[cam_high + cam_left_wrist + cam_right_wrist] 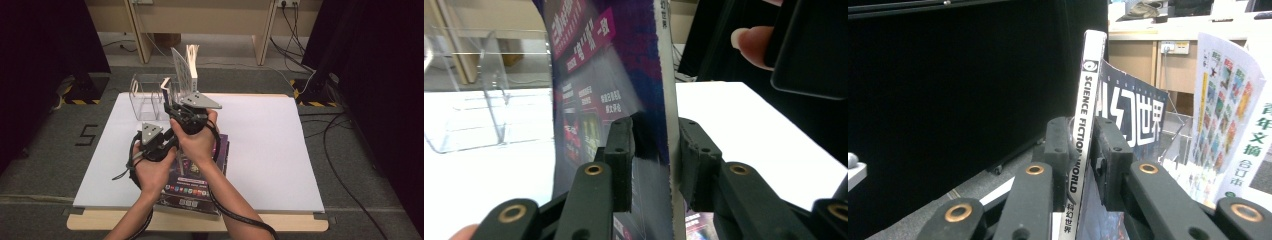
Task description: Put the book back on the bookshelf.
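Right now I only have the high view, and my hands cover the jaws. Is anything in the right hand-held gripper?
Observer: Yes. In the right gripper view, the right hand-held gripper has its pads on the white spine of an upright magazine.
Operator: Which title is it?
Observer: The spine reads SCIENCE FICTION WORLD.
Operator: And the left one?
Observer: The left hand-held gripper has a jaw on each side of a purple-covered magazine, near its white edge. I cannot tell whether the pads press on it.
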